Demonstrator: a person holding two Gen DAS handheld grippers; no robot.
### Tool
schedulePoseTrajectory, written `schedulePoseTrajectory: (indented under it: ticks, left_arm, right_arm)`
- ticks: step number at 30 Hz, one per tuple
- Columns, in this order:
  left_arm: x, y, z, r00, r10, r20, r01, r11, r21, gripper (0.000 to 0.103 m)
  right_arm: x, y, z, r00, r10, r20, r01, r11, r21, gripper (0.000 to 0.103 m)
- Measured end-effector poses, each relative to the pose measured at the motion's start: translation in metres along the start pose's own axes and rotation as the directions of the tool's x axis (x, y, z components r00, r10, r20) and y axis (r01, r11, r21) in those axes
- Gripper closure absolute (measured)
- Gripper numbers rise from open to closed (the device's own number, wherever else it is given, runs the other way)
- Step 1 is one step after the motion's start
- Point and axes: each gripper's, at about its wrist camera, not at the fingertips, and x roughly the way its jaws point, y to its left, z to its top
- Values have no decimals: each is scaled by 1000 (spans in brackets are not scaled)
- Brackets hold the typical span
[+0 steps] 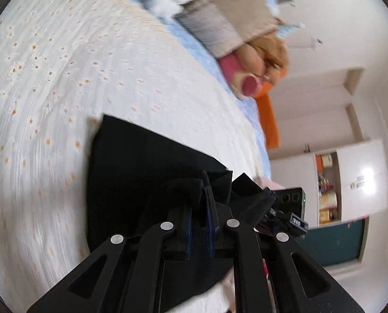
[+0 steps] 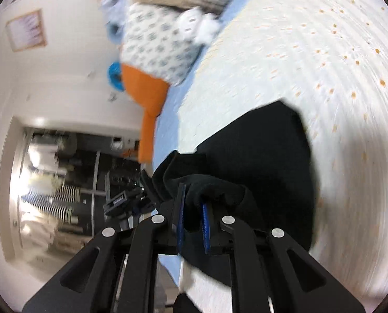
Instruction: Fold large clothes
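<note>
A black garment hangs from my left gripper, whose blue pads are shut on a bunched edge of the cloth. It drapes down over a white bedspread with small orange flowers. In the right wrist view the same black garment is pinched by my right gripper, shut on a thick fold. The other gripper shows at the right of the left wrist view, close by. The other gripper also appears left of the fold in the right wrist view.
Pillows and soft toys are piled at the head of the bed, with an orange cushion at its edge. A patterned pillow lies there too. Beyond the bed stand a white cupboard and an open wardrobe.
</note>
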Motion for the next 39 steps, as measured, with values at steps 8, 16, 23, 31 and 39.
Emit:
schedulePoseTrajectory:
  ticks: [8, 16, 23, 31, 39]
  left_arm:
    - [40, 58, 11, 997, -76, 7, 76, 995, -68, 87]
    - [-53, -46, -44, 963, 68, 262, -146, 945, 292, 21]
    - [0, -119, -92, 975, 94, 203, -188, 838, 513, 23]
    - [80, -68, -86, 934, 286, 212, -354, 809, 470, 33]
    - [80, -68, -90, 924, 276, 264, -375, 786, 492, 31]
  right_arm:
    - [30, -48, 16, 999, -14, 35, 11, 996, 93, 92]
    - [29, -33, 20, 998, -54, 41, 51, 997, 65, 91]
    - [33, -37, 19, 997, -41, 73, 33, 994, 100, 91]
    - [6, 6, 23, 987, -92, 135, 96, 995, -26, 7]
    - [-11, 100, -49, 882, -290, 371, 440, 789, -429, 68]
